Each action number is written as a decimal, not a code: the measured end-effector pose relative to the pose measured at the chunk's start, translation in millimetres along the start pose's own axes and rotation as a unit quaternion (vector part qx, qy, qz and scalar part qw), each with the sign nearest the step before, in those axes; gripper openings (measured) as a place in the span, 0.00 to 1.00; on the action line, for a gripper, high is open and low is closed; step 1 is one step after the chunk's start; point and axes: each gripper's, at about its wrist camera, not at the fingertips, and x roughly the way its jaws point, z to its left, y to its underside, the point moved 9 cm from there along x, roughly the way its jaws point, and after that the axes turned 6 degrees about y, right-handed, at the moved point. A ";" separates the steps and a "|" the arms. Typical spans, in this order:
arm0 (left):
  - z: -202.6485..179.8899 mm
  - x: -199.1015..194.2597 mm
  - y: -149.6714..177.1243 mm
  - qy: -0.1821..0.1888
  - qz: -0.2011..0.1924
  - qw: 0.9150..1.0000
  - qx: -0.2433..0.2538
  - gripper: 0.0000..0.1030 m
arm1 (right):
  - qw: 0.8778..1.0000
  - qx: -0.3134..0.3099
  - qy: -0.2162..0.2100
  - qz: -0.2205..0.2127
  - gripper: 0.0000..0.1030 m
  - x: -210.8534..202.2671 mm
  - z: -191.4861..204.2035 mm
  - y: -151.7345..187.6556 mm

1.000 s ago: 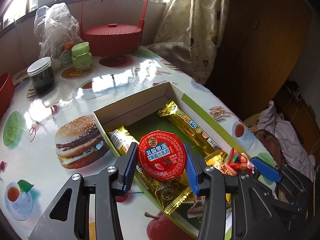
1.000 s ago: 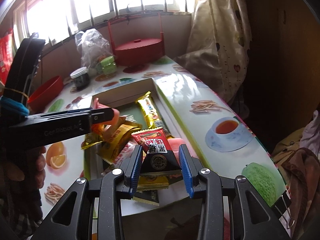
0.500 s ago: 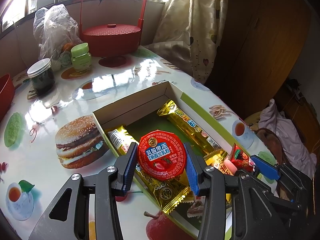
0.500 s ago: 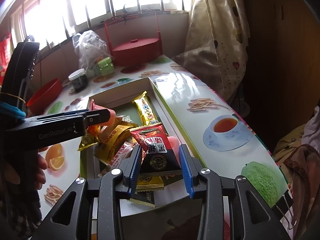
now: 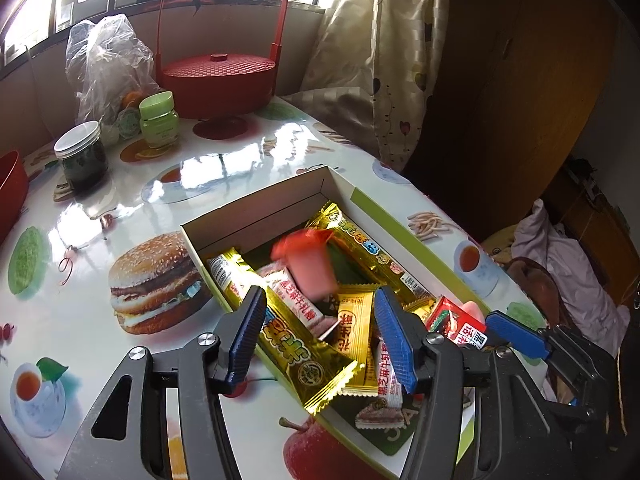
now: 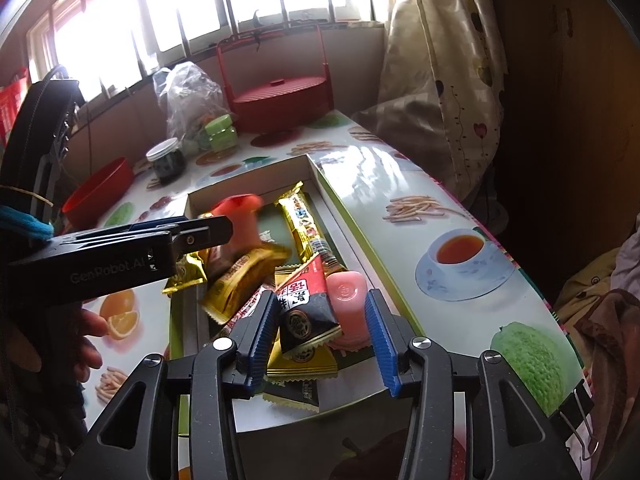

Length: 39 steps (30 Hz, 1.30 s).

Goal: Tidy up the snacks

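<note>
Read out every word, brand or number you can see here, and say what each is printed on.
"GenRobot.AI": on the black side of the left gripper, seen from the right wrist.
"黑芝麻牛乳": probably, on the pink-and-white bar wrapper.
Gold foil snack wrapper: its cartoon lettering is too skewed to read.
Red-and-black triangular packet: its Chinese print is too tilted to read.

tablecloth: glossy plastic | box: matt cardboard | wrappers: shiny gold foil

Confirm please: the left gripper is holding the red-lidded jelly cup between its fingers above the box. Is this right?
Not right. In the left wrist view the left gripper is open and holds nothing; the blurred jelly cup is loose above the box.
</note>
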 end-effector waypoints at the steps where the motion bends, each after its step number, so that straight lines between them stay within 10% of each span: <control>1: -0.5 -0.4 0.3 0.000 0.000 1.000 0.001 0.56 | 1.000 0.000 0.000 0.000 0.44 -0.5 0.6 0.3; 39: -7.5 -66.1 104.0 -0.068 0.009 0.997 -0.019 0.56 | 0.999 -0.040 0.004 0.022 0.46 -44.5 0.4 59.6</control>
